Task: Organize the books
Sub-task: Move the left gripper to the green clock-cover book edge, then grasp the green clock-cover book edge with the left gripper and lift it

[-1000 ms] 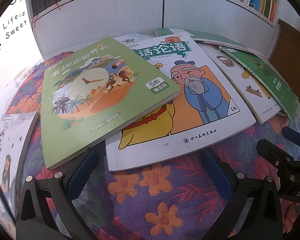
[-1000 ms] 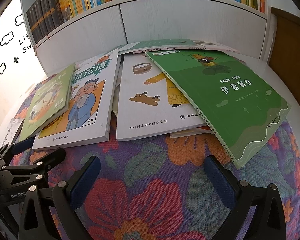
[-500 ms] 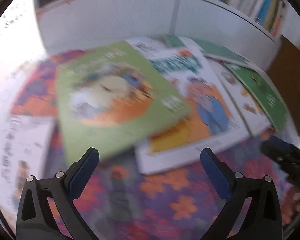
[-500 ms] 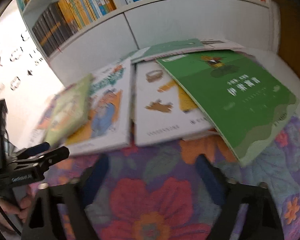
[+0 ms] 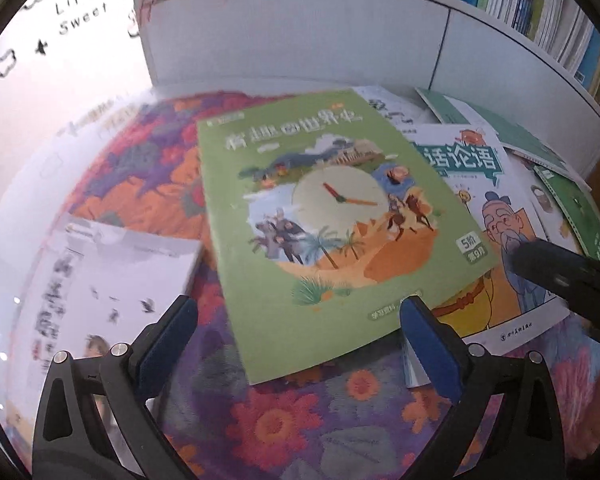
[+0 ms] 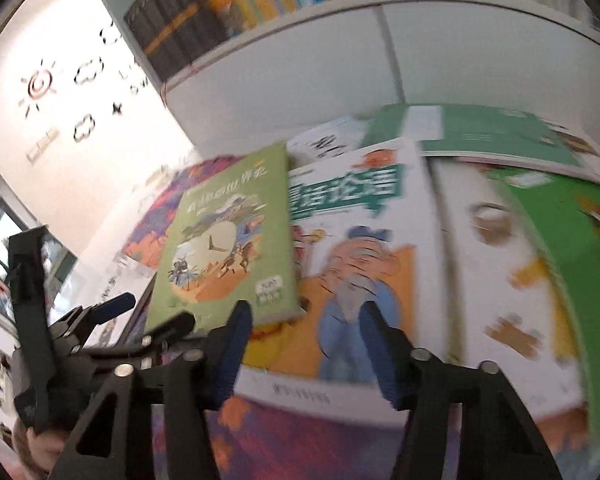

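Left tongs (image 5: 296,344) gape released before the green clock-cover book (image 5: 332,220), lying atop the sage-cover book (image 6: 356,264) on the floral bench (image 5: 300,420). Right tongs (image 6: 304,344), just narrowing, hold nothing. Thin, floppy; best pinched at its overhanging near edge.

My books lie on a flower-patterned cloth (image 5: 308,420): a white book (image 5: 100,280) at my left, and a white cartoon-sage book (image 6: 360,272) whose near edge rests directly on the fabric

A light-green clock-cover book (image 5: 332,224) lies flat, overlapping a white cartoon-sage book (image 5: 496,216), beside other fanned-out books (image 6: 540,240).
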The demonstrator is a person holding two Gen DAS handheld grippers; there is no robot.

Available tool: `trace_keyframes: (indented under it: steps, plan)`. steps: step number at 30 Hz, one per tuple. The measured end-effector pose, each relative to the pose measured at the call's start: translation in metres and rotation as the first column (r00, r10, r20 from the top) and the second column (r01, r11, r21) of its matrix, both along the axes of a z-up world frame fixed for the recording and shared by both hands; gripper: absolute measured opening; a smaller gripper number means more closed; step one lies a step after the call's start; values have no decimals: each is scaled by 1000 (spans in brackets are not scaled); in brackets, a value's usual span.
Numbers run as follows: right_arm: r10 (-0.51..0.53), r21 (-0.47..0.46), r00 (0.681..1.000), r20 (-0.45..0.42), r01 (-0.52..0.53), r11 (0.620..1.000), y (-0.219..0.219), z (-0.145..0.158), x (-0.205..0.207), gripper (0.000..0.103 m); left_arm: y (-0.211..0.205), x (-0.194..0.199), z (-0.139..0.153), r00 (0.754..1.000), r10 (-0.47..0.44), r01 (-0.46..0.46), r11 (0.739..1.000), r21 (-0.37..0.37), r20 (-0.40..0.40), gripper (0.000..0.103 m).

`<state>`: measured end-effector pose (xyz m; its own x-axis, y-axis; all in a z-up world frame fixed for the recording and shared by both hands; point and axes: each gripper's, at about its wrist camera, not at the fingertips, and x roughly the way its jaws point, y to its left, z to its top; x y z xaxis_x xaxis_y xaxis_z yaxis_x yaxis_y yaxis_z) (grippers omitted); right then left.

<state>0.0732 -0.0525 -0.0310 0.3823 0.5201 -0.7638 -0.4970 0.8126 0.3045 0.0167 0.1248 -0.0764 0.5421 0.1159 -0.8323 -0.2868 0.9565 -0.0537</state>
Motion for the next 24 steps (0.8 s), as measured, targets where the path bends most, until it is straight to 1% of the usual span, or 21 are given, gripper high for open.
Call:
trace_keyframes:
  steps: [2,3,4,6,7,9,10,14,17,19,22,24]
  plan:
    - [8,-28,1000,-4,-8,1000,17,-8,7,49,3,1,-5,1000,-17,17,997,-69,7,100]
    - [8,-49,1000,12,-7,999,28,-11,11,48,6,2,-8,1000,-20,21,994,-109,7,100]
    - [11,-57,999,33,-9,998,32,-11,11,47,7,3,-9,1000,-24,25,992,-121,9,100]
    - [49,-56,998,25,-48,997,44,-13,11,42,5,5,-9,999,-45,46,992,-114,12,100]
    - [61,-58,998,18,-60,997,48,-14,9,42,5,4,-9,999,-51,53,992,-116,16,100]
    - [67,-98,997,42,-62,993,53,-14,4,42,5,3,-8,998,-62,64,990,-122,21,100]
    - [70,-103,997,43,-65,993,53,-14,3,42,5,3,-8,997,-69,71,990,-120,18,100]
    - [44,-53,999,-25,-45,998,39,-13,2,42,-3,3,-7,994,-111,110,988,-104,-1,100]
    - [48,-64,997,-56,-52,997,28,-12,-6,42,-13,-2,-4,987,-159,157,983,-97,-15,100]
    - [43,-63,995,-89,-49,997,16,-11,-14,42,-21,-9,-1,980,-197,195,978,-80,-21,100]
    - [37,-65,991,-131,-46,997,-1,-9,-32,42,-38,-23,-1,960,-274,270,960,-71,-56,100]
    - [25,-80,989,-148,-37,996,-15,-9,-48,42,-51,-36,-2,937,-339,335,940,-66,-81,100]
